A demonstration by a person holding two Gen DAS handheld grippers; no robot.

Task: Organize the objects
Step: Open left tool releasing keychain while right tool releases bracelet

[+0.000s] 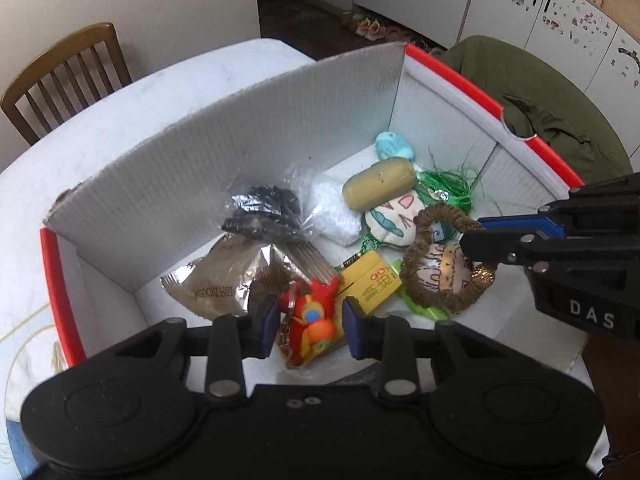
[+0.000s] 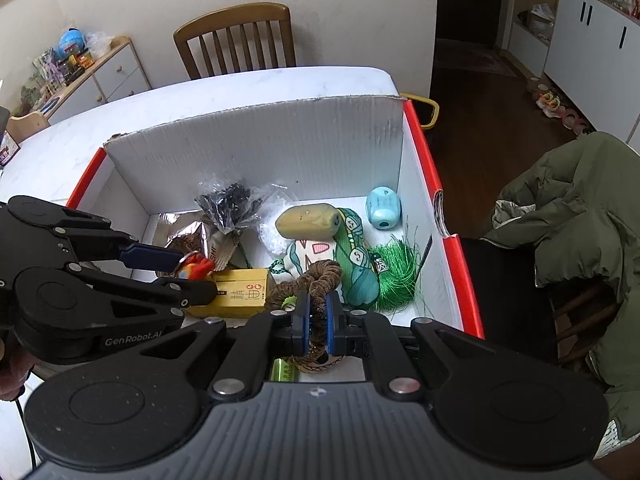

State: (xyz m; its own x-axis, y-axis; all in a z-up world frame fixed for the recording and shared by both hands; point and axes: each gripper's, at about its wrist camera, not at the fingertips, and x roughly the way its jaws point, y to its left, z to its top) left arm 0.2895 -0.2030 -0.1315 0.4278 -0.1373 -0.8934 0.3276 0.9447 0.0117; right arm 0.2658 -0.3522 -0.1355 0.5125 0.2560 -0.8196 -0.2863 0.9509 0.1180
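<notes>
A white cardboard box (image 1: 240,152) with a red rim stands on the table, several small things lying inside. My left gripper (image 1: 309,320) is low at its near left, shut on a red toy keychain (image 1: 310,322) that fills the gap between the blue pads. From the right wrist view, the left gripper (image 2: 198,276) holds the red toy (image 2: 196,268) beside a yellow carton (image 2: 240,294). My right gripper (image 2: 317,320) is shut on a brown braided ring (image 2: 320,276). In the left wrist view the right gripper (image 1: 472,234) pinches the ring (image 1: 420,280) at its upper right.
Also in the box: an olive capsule-shaped pouch (image 2: 308,220), a light blue toy (image 2: 383,206), a green tassel (image 2: 394,276), a bag of black beads (image 2: 230,204) and a foil snack packet (image 1: 212,280). A wooden chair (image 2: 236,40) stands behind the table; a green jacket (image 2: 580,220) drapes at right.
</notes>
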